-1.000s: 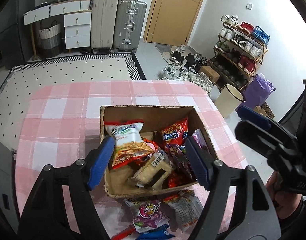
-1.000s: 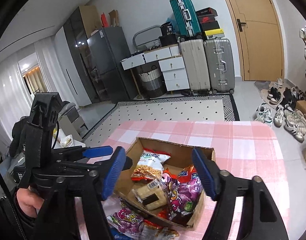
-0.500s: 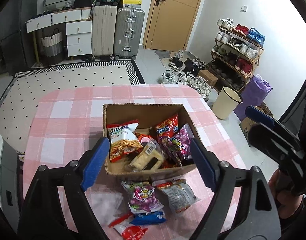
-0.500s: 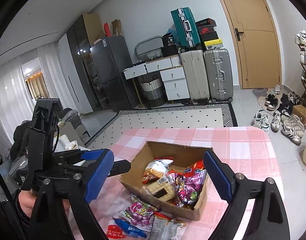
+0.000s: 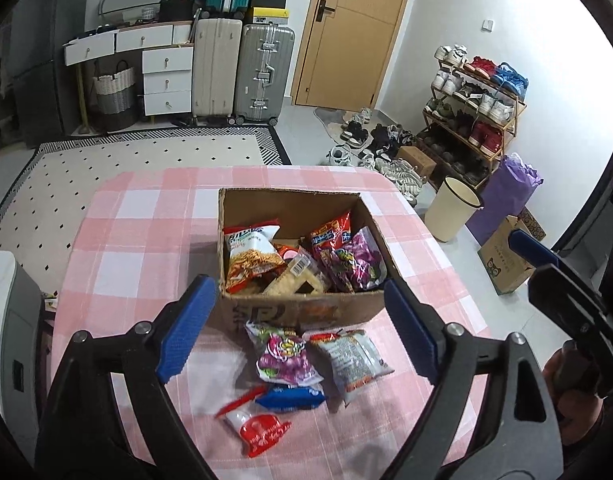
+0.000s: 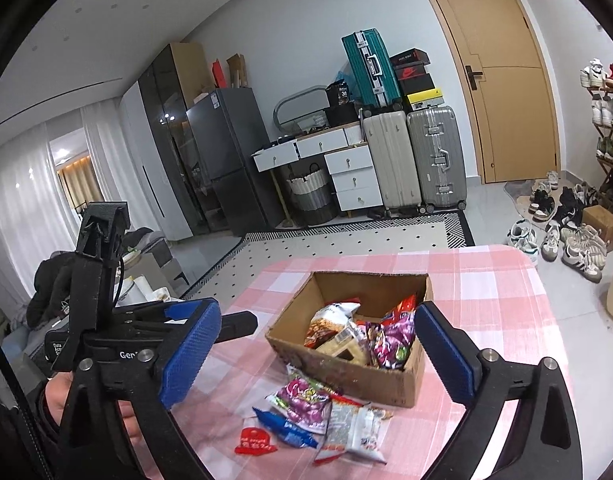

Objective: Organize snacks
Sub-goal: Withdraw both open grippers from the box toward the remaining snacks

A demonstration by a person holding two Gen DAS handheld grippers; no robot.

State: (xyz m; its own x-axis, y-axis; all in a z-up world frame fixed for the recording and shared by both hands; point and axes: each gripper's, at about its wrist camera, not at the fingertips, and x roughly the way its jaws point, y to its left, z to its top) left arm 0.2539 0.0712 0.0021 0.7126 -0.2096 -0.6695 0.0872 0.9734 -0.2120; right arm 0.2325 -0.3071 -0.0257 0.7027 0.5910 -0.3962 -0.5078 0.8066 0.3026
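An open cardboard box (image 5: 298, 312) stands on the pink checked tablecloth (image 5: 138, 240) and holds several snack bags, among them an orange noodle bag (image 5: 250, 252) and a purple bag (image 5: 358, 260). In front of the box lie a purple bag (image 5: 284, 356), a white-and-red pack (image 5: 354, 360), a blue pack (image 5: 292, 396) and a red pack (image 5: 258, 428). My left gripper (image 5: 297, 292) hovers above these loose packs, its jaws opening with nothing between them. My right gripper (image 6: 316, 312) hangs back from the box (image 6: 346, 368), its jaws also opening and empty.
A cream bin (image 5: 452, 208), a purple bag (image 5: 502, 196) and a floor carton (image 5: 502, 256) stand beyond the table's right edge. A shoe rack (image 5: 478, 108), suitcases (image 5: 262, 72) and white drawers (image 5: 166, 76) line the far walls. A dark fridge (image 6: 226, 160) stands at the left.
Both grippers have pulled back and slightly up from the box, and their jaws have widened. The loose packs in front of the box have come fully into view.
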